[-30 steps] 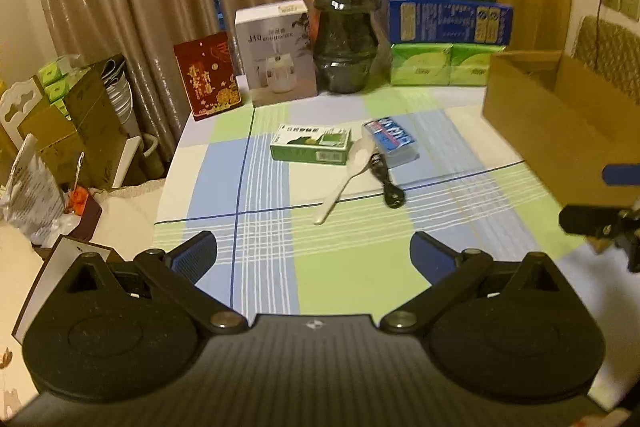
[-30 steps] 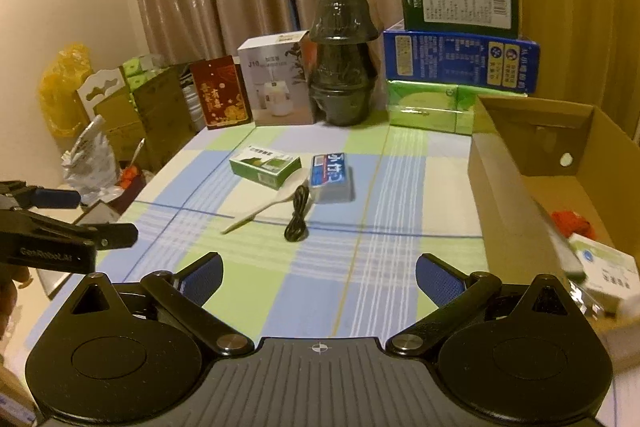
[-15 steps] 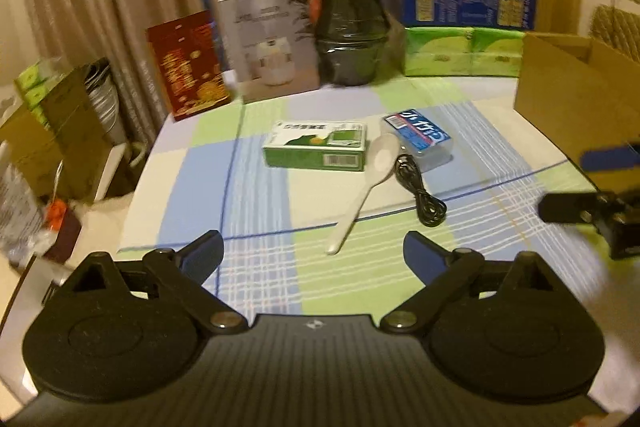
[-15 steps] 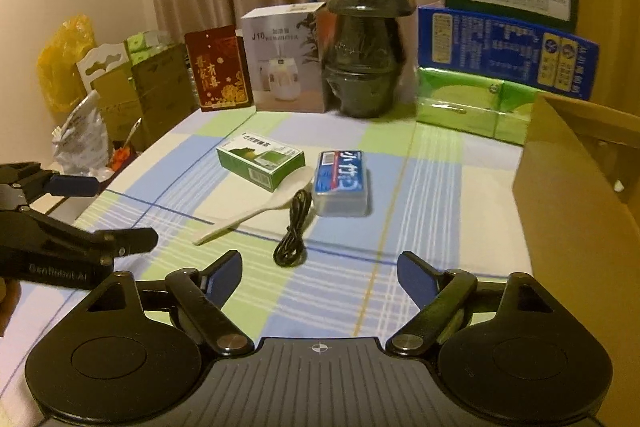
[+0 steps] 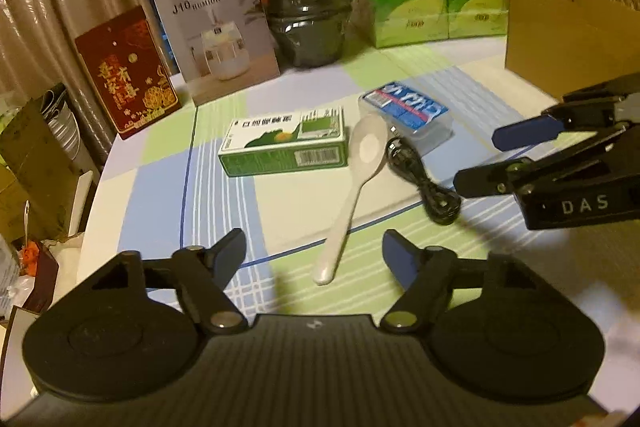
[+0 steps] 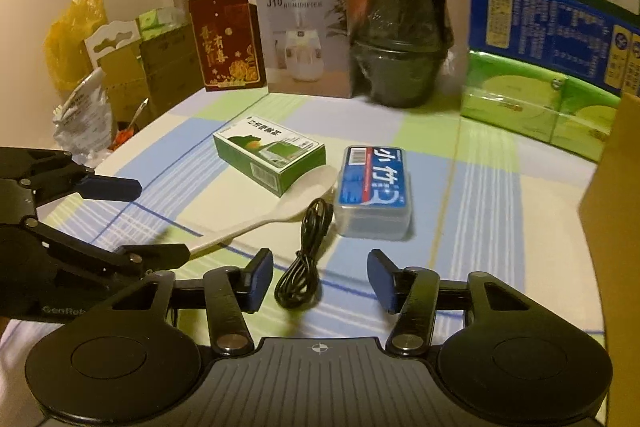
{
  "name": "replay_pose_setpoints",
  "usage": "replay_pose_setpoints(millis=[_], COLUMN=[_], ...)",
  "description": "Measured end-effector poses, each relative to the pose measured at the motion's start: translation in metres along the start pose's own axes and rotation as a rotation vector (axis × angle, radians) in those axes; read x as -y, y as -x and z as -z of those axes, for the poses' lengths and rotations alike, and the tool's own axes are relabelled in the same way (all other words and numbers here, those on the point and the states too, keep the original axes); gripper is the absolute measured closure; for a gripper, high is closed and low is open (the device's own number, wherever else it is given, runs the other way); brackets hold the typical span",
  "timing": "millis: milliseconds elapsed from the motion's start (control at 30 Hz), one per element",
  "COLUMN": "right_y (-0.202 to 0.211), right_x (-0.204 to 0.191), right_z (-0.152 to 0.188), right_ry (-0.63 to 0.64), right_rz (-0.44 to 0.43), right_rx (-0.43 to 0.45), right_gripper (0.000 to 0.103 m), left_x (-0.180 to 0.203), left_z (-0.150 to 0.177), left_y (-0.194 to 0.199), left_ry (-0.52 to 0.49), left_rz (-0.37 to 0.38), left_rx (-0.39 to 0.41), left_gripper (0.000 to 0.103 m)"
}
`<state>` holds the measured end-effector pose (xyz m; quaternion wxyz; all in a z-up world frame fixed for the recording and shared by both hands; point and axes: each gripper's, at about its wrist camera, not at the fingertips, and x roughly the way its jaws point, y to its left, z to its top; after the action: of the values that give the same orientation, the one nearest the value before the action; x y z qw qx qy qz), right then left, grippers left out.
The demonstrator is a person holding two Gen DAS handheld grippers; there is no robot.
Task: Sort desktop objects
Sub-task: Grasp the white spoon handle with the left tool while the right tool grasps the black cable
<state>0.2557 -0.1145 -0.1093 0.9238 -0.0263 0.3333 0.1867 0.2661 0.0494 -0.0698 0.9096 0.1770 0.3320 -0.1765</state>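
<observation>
left tongs (image 5: 314,251) closing, spoon (image 5: 352,191) handle between, untouched, right tongs (image 6: 320,281) closing astride cable (image 6: 304,259)

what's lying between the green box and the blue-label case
The white spoon and the black cable beside it lie between green box and case, in both views.

White spoon (image 5: 352,187) beside black cable (image 6: 302,259)

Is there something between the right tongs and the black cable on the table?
Nothing visible. The black cable lies just ahead of the right tongs, whose jaws have just been closing but do not press it. The white spoon lies beside it.
</observation>
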Motion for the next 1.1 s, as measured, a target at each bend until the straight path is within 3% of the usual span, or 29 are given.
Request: replay_pose_setpoints(millis=[233,400,533,700,867,1100], right_y=[-0.027,-0.039,-0.042,-0.042,-0.034,0.0], right_x=[-0.003,-0.003,-0.003,-0.006,-0.006,0.007], right_z=[0.0,0.004,0.004,0.006,0.009,0.025], right_ry=[0.019,0.044,0.048,0.075,0.093,0.002], right_rz=[-0.013,-0.002,-0.004,0.009,0.023,0.029], right_rx=[-0.006,0.005,0.025,0.037,0.007,-0.071], right_gripper=[0.059,0.064,0.075,0.093,0.093,0.093], left_x=[-0.003,-0.003,0.001,0.007,0.006,0.006], left_z=[0.0,0.002,0.003,0.003,0.004,0.009], left_y=[-0.019,-0.031,-0.036,-0.039,-0.038,-0.018], left_ry=[-0.018,0.024,0.027,0.031,0.048,0.123], left_rz=[-0.002,0.009,0.018,0.01,0.003,0.046], left_rx=[-0.001,-0.012,-0.028,-0.028,-0.041,-0.079], left_gripper=[0.044,0.051,0.063,0.064,0.089,0.096])
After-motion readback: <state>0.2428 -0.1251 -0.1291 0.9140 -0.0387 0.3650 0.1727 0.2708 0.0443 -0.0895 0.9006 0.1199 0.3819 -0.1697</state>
